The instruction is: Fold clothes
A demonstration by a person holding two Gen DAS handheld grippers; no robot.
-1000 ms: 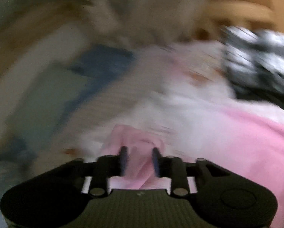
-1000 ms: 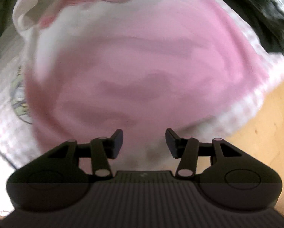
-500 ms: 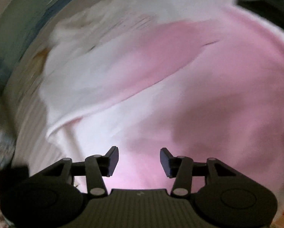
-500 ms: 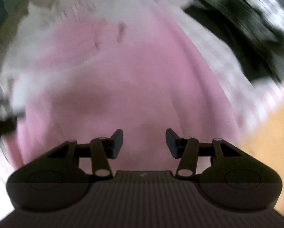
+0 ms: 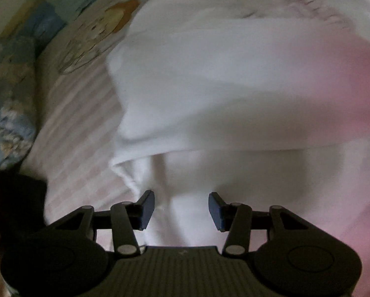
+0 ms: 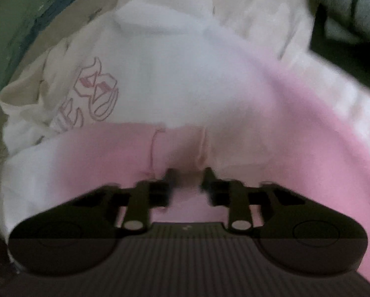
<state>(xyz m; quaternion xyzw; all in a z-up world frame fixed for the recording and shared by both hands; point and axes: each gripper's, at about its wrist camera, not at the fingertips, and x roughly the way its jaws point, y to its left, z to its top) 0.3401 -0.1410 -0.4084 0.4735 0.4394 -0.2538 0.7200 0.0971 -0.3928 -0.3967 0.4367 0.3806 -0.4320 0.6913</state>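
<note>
A white-to-pink gradient shirt (image 5: 209, 94) lies spread on the bed and fills most of both views. My left gripper (image 5: 181, 209) is open, its jaws standing wide over a white fold near the shirt's left edge, holding nothing. In the right wrist view the shirt (image 6: 209, 79) shows an outlined pink print (image 6: 95, 91) on its white part. My right gripper (image 6: 187, 178) is down on the pink cloth with the jaws narrowed around a pinched ridge of pink fabric; the fingers are blurred.
A pink-and-white striped bedsheet (image 5: 85, 113) with a cartoon print (image 5: 95, 32) lies left of the shirt. A blue patterned pillow (image 5: 9, 113) sits at far left. A dark garment (image 6: 351, 5) lies at upper right in the right wrist view.
My left gripper let go of the pink cloth and opened, then moved over the shirt's white edge. My right gripper went from wide open to narrowed on a pinch of pink fabric.
</note>
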